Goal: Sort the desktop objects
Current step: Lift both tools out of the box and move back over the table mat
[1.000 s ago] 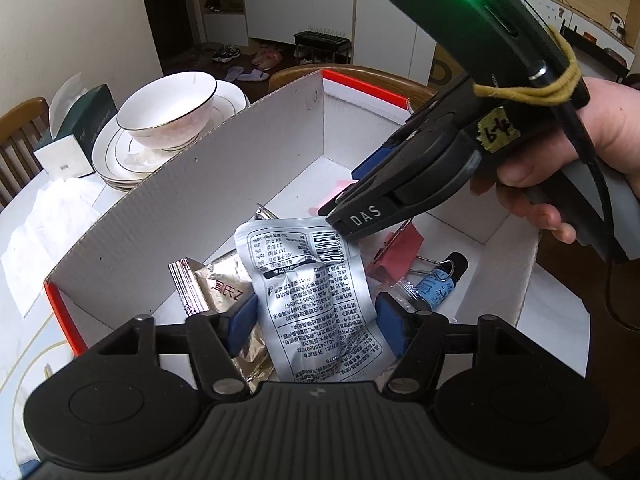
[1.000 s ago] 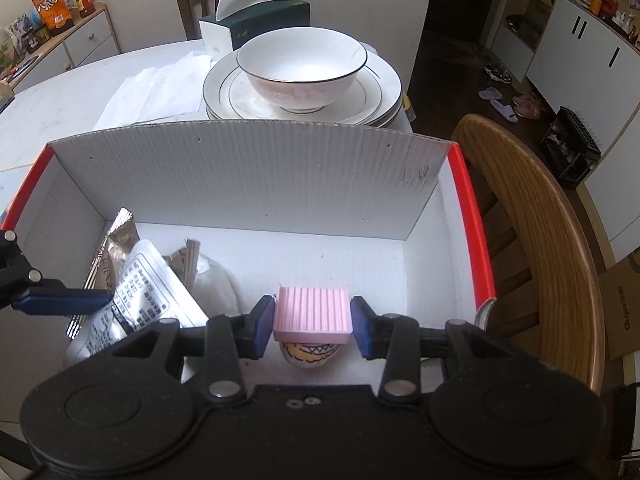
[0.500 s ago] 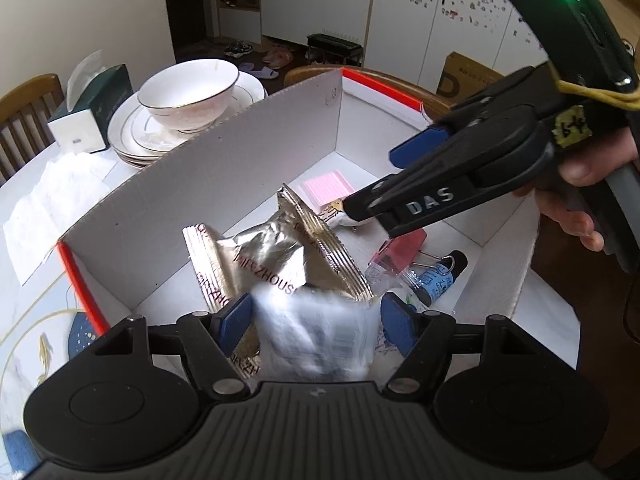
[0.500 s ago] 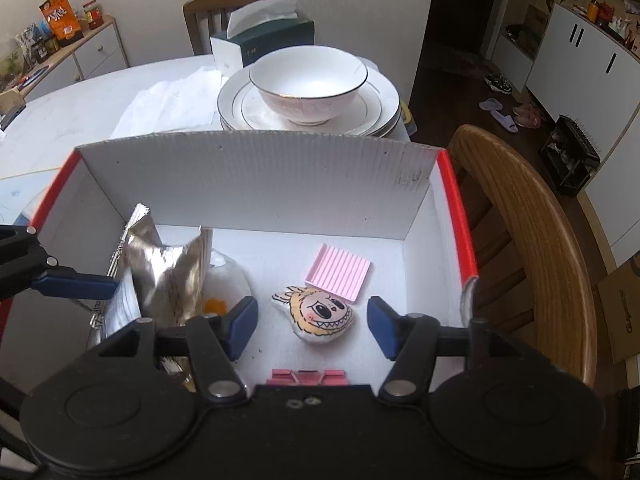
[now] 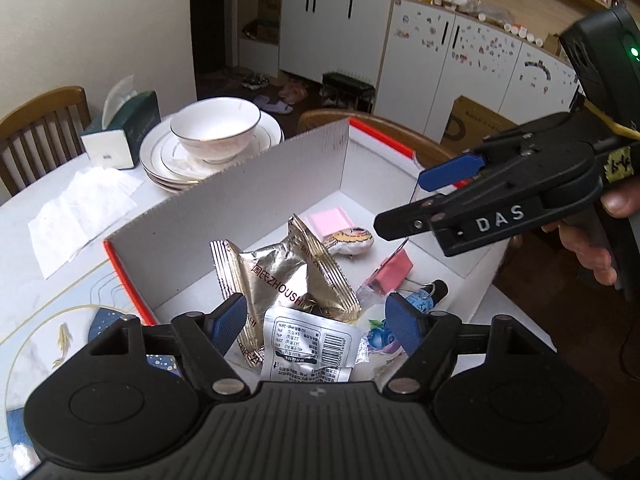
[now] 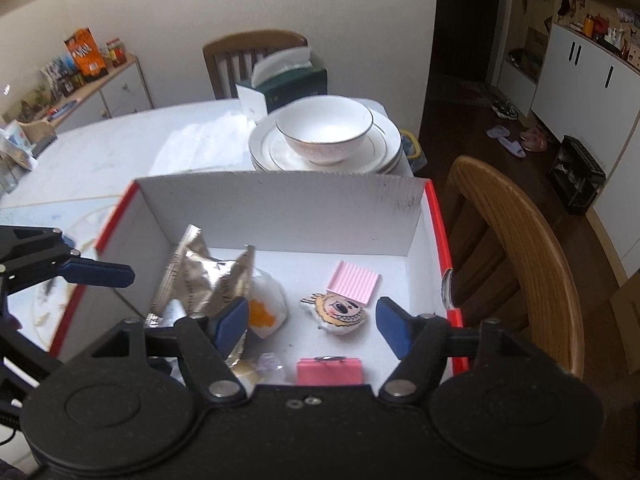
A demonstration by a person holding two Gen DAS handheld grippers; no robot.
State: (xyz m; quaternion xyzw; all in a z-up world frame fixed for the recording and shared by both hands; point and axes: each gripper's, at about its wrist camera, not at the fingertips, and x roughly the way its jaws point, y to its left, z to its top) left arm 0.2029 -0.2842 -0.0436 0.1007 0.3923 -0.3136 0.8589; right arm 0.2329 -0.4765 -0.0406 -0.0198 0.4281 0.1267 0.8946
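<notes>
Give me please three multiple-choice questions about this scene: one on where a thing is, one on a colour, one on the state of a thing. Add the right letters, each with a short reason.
1. Where does the pink ribbed pad lie?
A. on the plates
B. on the floor of the cardboard box
C. on the chair

2. What colour are the top edges of the box's side walls?
A. red
B. green
C. yellow

3. What is in the white bowl?
A. soup
B. snack packets
C. nothing that can be seen

Answers:
1 B: the pad lies flat on the box floor, near the cartoon-face charm.
2 A: a red strip runs along both side walls.
3 C: the bowl stands on the stacked plates and its inside shows bare white.
</notes>
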